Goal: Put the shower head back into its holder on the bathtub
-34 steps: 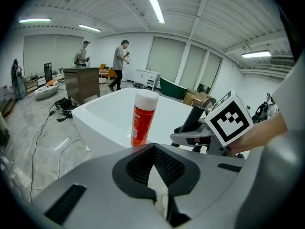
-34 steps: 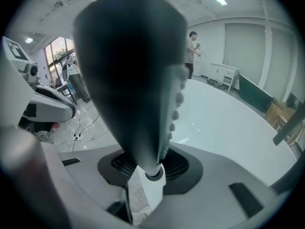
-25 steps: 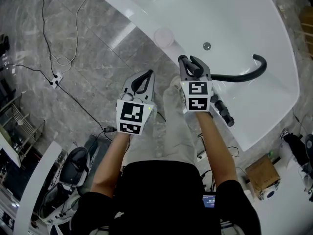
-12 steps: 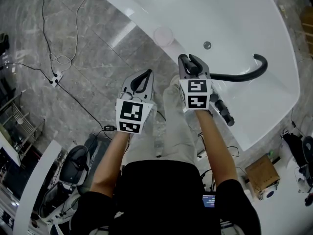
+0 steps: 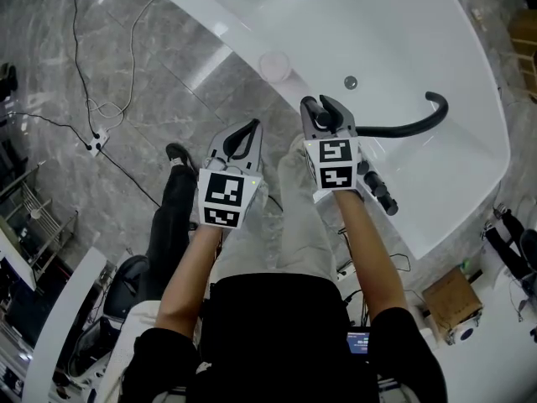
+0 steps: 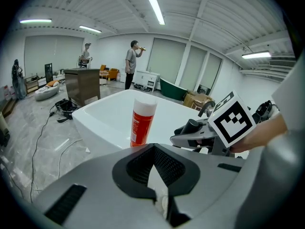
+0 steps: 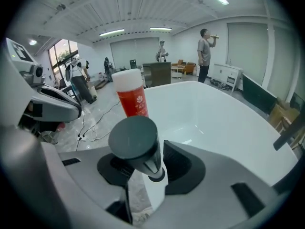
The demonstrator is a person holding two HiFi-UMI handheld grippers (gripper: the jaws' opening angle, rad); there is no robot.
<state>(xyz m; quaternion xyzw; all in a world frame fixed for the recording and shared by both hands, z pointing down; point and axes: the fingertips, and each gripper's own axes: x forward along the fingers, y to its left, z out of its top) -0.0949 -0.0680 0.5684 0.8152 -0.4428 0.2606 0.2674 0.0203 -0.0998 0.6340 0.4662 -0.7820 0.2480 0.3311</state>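
Holding the shower head (image 7: 136, 140) in the right claw (image 5: 323, 112), clenched firmly around its dark round stem, about over the near rim of the bathtub (image 5: 394, 23). Carrying the left claw (image 5: 243, 137) pressed together on nothing, outside the bathtub, beside that same rim. By the look of it, in the carrying step, with the seating not yet done. Cannot tell surely where the holder is; probably on the dark fitting (image 5: 379, 191) at the bathtub's near rim, beside the black spout (image 5: 411, 128) arching over the bathtub. To do this well, first find the opening of the holder, then bring the stem in line with it before lowering, never at an angle. Move slowly along the rim, keeping away from the red bottle (image 5: 277, 64) standing further along the bathtub's rim, probably easy to knock over. Mind any hose, so as not to twist it or catch it on the spout. Do not loosen the grip before feeling the shower head sit and rest by its own weight; only then release and draw straight back. Keep the left claw near, ready to steady the fitting if needed.
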